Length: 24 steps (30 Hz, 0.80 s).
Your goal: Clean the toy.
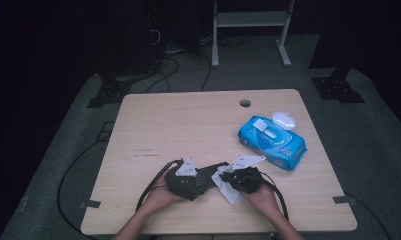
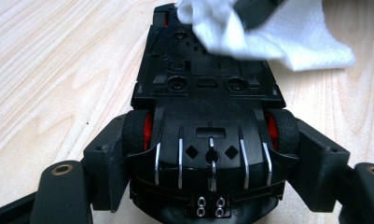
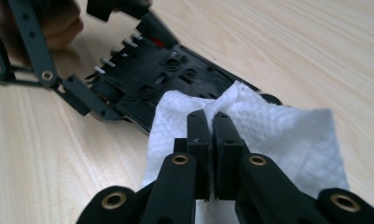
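A black toy car (image 2: 208, 93) with red wheel hubs lies upside down on the wooden table (image 1: 188, 125). My left gripper (image 2: 211, 154) is shut on it, one jaw pressed against each side at one pair of wheels. My right gripper (image 3: 210, 119) is shut on a crumpled white wipe (image 3: 278, 135), which rests on the far end of the car's underside (image 3: 152, 79). In the high view both grippers meet near the table's front edge, the left gripper (image 1: 200, 181) beside the right gripper (image 1: 227, 176), with the wipe (image 1: 231, 192) trailing below them.
A blue pack of wet wipes (image 1: 275, 145) lies at the right of the table, its white lid (image 1: 283, 120) flipped open. A round cable hole (image 1: 245, 103) sits near the far edge. Cables trail off the front left edge.
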Motion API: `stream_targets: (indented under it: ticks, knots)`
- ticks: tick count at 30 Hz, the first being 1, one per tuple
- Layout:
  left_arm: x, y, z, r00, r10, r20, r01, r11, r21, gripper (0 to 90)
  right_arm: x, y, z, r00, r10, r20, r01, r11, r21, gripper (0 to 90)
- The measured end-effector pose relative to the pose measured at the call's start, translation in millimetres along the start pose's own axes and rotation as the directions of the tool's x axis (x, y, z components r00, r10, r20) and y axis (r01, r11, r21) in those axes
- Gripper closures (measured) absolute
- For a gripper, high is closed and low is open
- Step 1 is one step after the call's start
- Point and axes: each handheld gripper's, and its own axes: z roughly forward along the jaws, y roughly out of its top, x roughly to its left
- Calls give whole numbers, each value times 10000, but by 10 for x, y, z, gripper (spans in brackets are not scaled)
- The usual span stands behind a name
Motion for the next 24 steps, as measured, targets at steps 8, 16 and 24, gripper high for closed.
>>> stream_targets:
  ticks: [8,16,24]
  knots:
    - [37,-26,-36,9990,-382,238,385,9992,-121,245,-123,-66,-31,9969,787,-71,-788,9969,-68,869]
    - [43,-41,-71,9989,-342,323,344,9994,-48,247,-96,-44,-15,9973,735,-45,-735,9973,-7,870]
    - [-17,16,5,9988,-161,458,168,9997,-160,248,234,162,135,9850,130,-1720,-244,9977,-639,870]
